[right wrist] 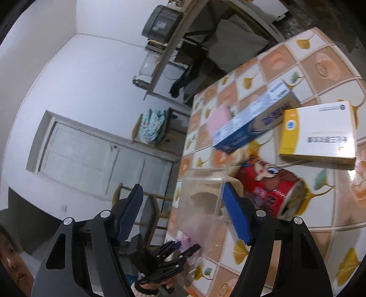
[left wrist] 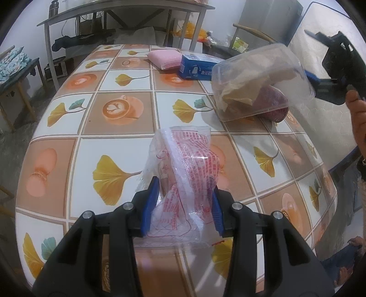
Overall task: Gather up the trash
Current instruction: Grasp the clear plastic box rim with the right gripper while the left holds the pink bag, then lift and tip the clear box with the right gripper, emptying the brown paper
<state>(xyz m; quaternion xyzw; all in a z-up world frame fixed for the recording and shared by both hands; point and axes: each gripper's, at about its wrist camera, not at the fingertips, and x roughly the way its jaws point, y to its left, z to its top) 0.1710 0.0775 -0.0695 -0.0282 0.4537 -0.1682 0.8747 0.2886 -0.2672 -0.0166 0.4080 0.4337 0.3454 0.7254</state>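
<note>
Left wrist — one wrapper [left wrist: 183, 169], perhaps gripped.

Tiled-pattern table [left wrist: 128, 80] carries pink sponge [left wrist: 163, 58], blue box [left wrist: 197, 68], yellow-white box [right wrist: 320, 132], red cup [right wrist: 267, 185].

- I was in a home, a plain lived-in room with white walls and a table [left wrist: 68, 128] under a cloth printed with coffee cups and ginkgo leaves.
- Household clutter lay on it: a pink sponge [left wrist: 163, 58], a blue carton [left wrist: 196, 66], a yellow-and-white box [right wrist: 320, 132].
- Behind stood a grey metal shelf table [left wrist: 119, 13] with a flask [left wrist: 54, 6] on top and dark clothes draped below.
- A folded floral quilt [right wrist: 152, 128] sat on a side stand.
- A pale door [right wrist: 96, 160] and a wooden stool [right wrist: 141, 201] showed in my right view.
</note>
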